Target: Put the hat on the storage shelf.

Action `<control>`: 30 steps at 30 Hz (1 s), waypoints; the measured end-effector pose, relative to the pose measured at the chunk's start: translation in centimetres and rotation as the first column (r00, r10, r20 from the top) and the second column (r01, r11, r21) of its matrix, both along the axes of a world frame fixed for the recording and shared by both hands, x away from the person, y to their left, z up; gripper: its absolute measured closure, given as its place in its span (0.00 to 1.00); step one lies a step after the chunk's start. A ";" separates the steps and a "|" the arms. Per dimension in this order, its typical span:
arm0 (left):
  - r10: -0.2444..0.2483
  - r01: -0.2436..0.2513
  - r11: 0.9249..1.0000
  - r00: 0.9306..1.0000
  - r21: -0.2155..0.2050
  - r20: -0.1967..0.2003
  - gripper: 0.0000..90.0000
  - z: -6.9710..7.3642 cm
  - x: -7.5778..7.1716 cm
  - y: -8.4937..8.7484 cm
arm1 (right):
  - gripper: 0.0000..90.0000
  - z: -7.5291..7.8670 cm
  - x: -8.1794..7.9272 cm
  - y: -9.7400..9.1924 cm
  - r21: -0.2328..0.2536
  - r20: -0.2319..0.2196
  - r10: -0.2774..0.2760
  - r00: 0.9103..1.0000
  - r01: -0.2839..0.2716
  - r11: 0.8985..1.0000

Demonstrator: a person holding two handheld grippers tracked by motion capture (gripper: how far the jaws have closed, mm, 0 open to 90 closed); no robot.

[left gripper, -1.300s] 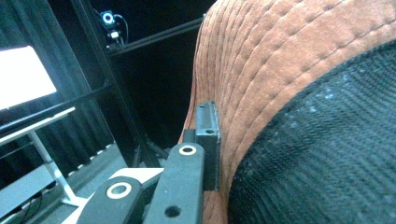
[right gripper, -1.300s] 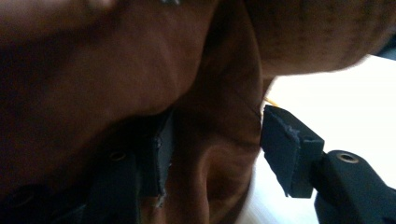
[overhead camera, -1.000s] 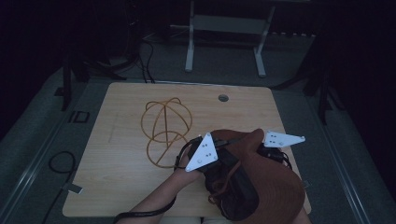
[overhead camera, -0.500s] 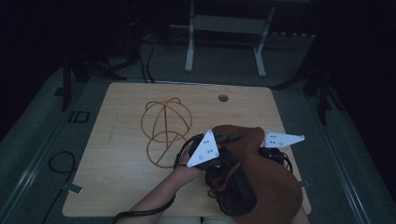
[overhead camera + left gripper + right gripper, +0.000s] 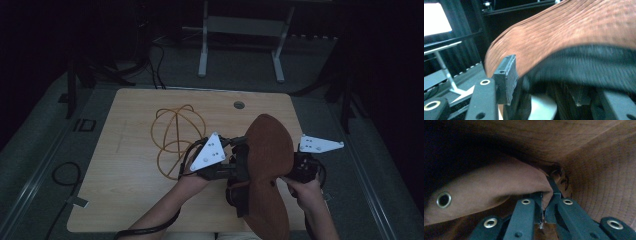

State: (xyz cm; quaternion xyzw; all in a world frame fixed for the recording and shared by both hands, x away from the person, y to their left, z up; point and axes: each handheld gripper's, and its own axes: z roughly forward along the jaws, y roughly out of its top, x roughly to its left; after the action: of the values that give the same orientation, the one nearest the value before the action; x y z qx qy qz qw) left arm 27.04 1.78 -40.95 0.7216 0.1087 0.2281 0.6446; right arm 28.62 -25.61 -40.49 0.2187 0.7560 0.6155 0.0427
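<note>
- the right gripper (image 5: pixel 543 206) is clamped tight on a fold of the brown hat (image 5: pixel 267 165), jaws pinched together on the cloth right at its edge.
- the left gripper (image 5: pixel 235 167) has just been opening its jaws; in the left gripper view its pad (image 5: pixel 506 78) stands clear of the fabric, about half wide, with the hat's dark band between the jaws but not pressed.
- the hat is held up off the bench (image 5: pixel 130 200), tilted on edge between the two hands at the near right side, crown facing up and away.
- it looks like soft ribbed brown cloth with a wide floppy brim, a dark inner band and a small metal eyelet (image 5: pixel 444 200).
- my read: a regrip is under way, one side anchored, the other letting go.
- next move calls for the left gripper to find a fresh spot on the brim and close before the cloth sags.
- the yellow cord (image 5: pixel 175 135) lies coiled on the bench, well apart.
</note>
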 end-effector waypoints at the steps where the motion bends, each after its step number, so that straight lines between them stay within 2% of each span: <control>1: 0.000 0.000 1.000 1.000 0.000 0.000 0.49 0.0 0.0 0.0 | 0.97 0.2 0.1 -0.1 0.005 0.004 -0.012 1.000 0.012 1.000; 2: 0.019 -0.019 1.000 1.000 -0.002 -0.004 0.49 -0.2 -0.1 0.8 | 0.97 0.3 0.2 -0.3 0.015 0.005 -0.018 1.000 0.018 1.000; 4: 0.028 -0.029 1.000 1.000 -0.004 -0.007 0.49 -0.3 -0.1 1.2 | 0.97 0.5 0.4 -0.5 0.024 0.009 -0.025 1.000 0.024 0.999; 6: 0.047 -0.048 0.999 0.998 -0.004 -0.036 0.49 -0.7 -0.2 2.7 | 0.97 1.2 0.8 -1.0 0.046 0.016 -0.054 0.998 0.053 0.998; 9: 0.056 -0.056 0.998 0.997 0.006 -0.057 0.49 -1.1 -0.4 3.6 | 0.97 1.9 1.2 -1.5 0.056 0.030 -0.080 0.996 0.079 0.995; 10: 0.067 -0.066 0.998 0.995 0.019 -0.078 0.49 -1.8 -0.5 4.3 | 0.97 2.2 1.5 -1.6 0.061 0.032 -0.087 0.996 0.085 0.995; 11: 0.067 -0.066 0.998 0.995 0.019 -0.078 0.48 -1.8 -0.5 4.3 | 0.97 2.5 1.7 -1.7 0.061 0.035 -0.101 0.994 0.098 0.993; 13: 0.079 -0.076 0.996 0.991 0.035 -0.107 0.46 -2.6 -0.7 5.0 | 0.97 3.0 2.2 -1.8 0.061 0.043 -0.121 0.992 0.118 0.991; 15: 0.094 -0.087 0.994 0.987 0.063 -0.132 0.46 -3.9 -1.3 6.0 | 0.97 3.4 2.7 -1.8 0.065 0.049 -0.138 0.989 0.135 0.989; 18: 0.101 -0.092 0.993 0.985 0.070 -0.138 0.45 -4.5 -1.6 6.6 | 0.97 4.0 3.3 -1.8 0.063 0.067 -0.167 0.984 0.163 0.985; 21: 0.128 -0.117 0.989 0.982 0.086 -0.137 0.45 -5.7 -2.4 8.1 | 0.97 4.4 4.1 -1.7 0.064 0.076 -0.189 0.979 0.185 0.981; 22: 0.128 -0.117 0.989 0.982 0.086 -0.137 0.45 -5.7 -2.4 8.1 | 0.97 4.4 4.1 -1.7 0.064 0.076 -0.189 0.979 0.185 0.981; 23: 0.139 -0.126 0.988 0.979 0.093 -0.151 0.45 -6.3 -2.7 9.1 | 0.97 4.7 4.6 -1.5 0.059 0.078 -0.202 0.976 0.198 0.979; 26: 0.169 -0.151 0.983 0.969 0.108 -0.182 0.45 -7.4 -3.2 10.5 | 0.97 5.1 5.5 -1.2 0.063 0.078 -0.212 0.974 0.207 0.976; 27: 0.169 -0.151 0.983 0.969 0.108 -0.182 0.45 -7.4 -3.2 10.5 | 0.97 5.2 5.8 -1.1 0.068 0.074 -0.213 0.974 0.208 0.976; 28: 0.192 -0.171 0.978 0.961 0.122 -0.199 0.45 -8.2 -3.5 11.3 | 0.97 5.3 6.1 -0.9 0.071 0.074 -0.215 0.974 0.210 0.975; 29: 0.192 -0.171 0.978 0.961 0.122 -0.199 0.45 -8.2 -3.5 11.3 | 0.97 5.3 6.1 -0.9 0.071 0.074 -0.215 0.974 0.210 0.975; 30: 0.222 -0.199 0.971 0.954 0.130 -0.202 0.45 -9.2 -3.9 12.2 | 0.97 5.5 6.7 -0.5 0.071 0.076 -0.224 0.972 0.219 0.973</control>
State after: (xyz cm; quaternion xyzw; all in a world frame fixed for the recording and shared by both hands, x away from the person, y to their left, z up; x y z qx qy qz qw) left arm 23.12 13.96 -50.11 0.7602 0.2417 0.2214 0.5610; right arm 35.30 -26.14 -34.96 0.2770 0.7049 0.6387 0.1357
